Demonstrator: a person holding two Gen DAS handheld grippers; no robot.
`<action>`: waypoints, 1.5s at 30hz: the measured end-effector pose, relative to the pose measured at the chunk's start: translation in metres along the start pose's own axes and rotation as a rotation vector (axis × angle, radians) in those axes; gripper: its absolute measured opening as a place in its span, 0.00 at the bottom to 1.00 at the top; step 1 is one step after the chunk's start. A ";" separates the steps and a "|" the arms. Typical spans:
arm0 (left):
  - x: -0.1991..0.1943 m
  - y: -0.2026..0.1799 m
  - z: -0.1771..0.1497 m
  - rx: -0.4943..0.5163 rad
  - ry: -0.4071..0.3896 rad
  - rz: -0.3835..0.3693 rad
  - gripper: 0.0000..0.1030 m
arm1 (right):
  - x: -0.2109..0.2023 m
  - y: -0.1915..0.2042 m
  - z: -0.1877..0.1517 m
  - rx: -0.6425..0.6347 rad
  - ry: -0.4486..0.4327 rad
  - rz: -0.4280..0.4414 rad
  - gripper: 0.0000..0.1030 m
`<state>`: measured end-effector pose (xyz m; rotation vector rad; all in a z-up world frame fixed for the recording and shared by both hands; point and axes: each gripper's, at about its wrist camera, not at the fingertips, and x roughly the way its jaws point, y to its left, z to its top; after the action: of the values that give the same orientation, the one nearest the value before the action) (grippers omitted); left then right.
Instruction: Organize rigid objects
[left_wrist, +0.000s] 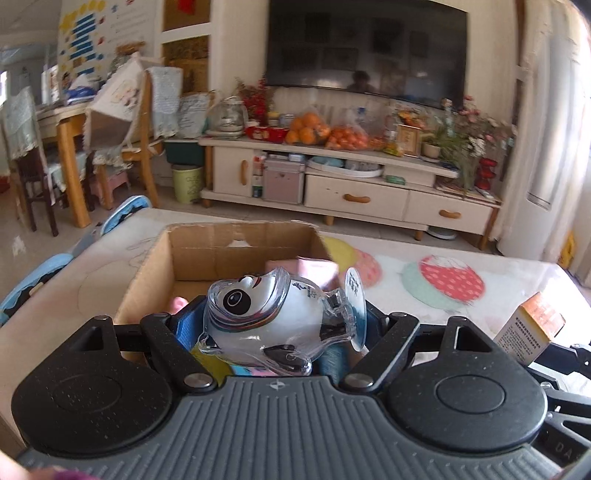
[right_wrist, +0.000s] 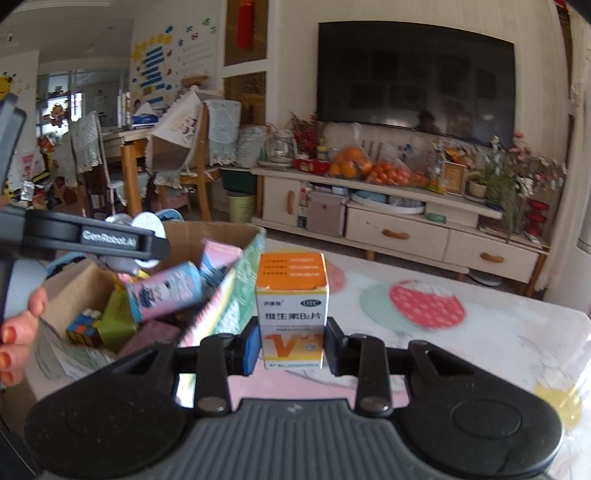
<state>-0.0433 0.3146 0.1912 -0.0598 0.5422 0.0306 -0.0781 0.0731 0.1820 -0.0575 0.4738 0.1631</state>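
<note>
Two hand-held grippers carry items toward a cardboard box (right_wrist: 236, 236) on a patterned worktop (right_wrist: 480, 332) in a living room: the left gripper (left_wrist: 273, 332) has its jaws closed on a clear-shelled panda figurine (left_wrist: 266, 314), held just above the box's near edge, while the right gripper (right_wrist: 291, 343) has its jaws clamped narrow on a small orange-and-white medicine carton (right_wrist: 291, 302), held over the worktop just to the right of the box. The sorting looks well advanced: the box already holds a puzzle cube (right_wrist: 85, 326), a pink tube-shaped package (right_wrist: 166, 295) and other small cartons, and the visible worktop shows nothing else loose, so these two pieces may be the last to go in. The figurine lies on its side, long axis running across the jaws, head to the left and round base to the right; the carton stands upright, long axis vertical, printed face toward the camera
</note>
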 end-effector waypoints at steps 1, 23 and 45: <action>0.004 0.006 0.003 -0.019 0.003 0.011 0.98 | 0.005 0.005 0.005 -0.007 -0.005 0.016 0.32; 0.081 0.065 0.026 -0.181 0.128 0.116 0.98 | 0.123 0.063 0.047 -0.184 -0.033 0.192 0.33; 0.036 0.062 0.023 -0.180 0.013 0.117 1.00 | 0.089 0.074 0.029 -0.164 -0.058 0.087 0.79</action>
<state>-0.0036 0.3784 0.1891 -0.2035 0.5544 0.1932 -0.0001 0.1613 0.1655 -0.1928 0.4041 0.2884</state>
